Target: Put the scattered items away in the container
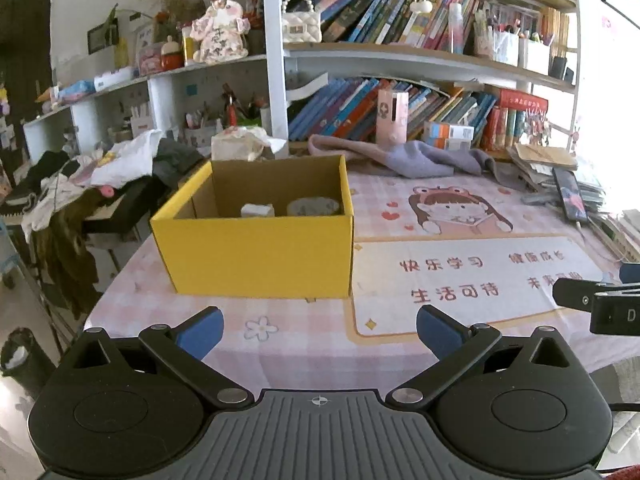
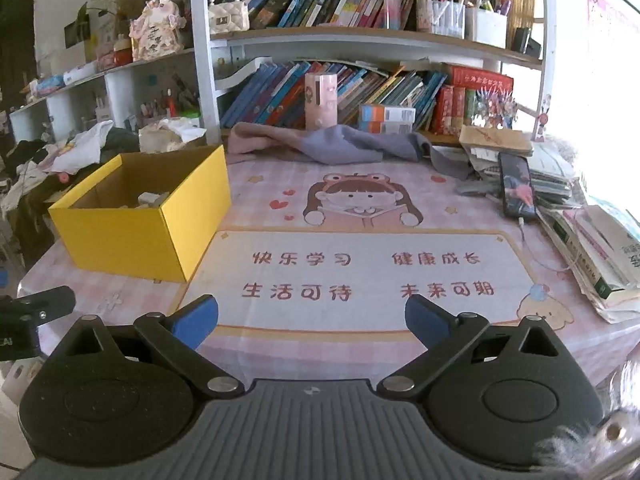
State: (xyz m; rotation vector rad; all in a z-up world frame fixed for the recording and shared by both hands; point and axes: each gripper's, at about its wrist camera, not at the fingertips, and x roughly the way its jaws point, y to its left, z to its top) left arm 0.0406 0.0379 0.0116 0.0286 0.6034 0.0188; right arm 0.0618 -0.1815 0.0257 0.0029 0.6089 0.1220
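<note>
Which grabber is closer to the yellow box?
The left gripper. The yellow box sits straight ahead of its open fingers. The right gripper is further off: from there the box lies ahead and off to the left.

Before me, a pink checked desk mat (image 2: 360, 200) printed with a cartoon girl fills the centre. A grey cloth (image 2: 340, 144) lies crumpled at its far edge, below my bookshelf (image 2: 360, 36). At right, a phone (image 2: 518, 190) rests on stacked books (image 2: 592, 248). Clothes (image 1: 100, 168) heap at left.
</note>
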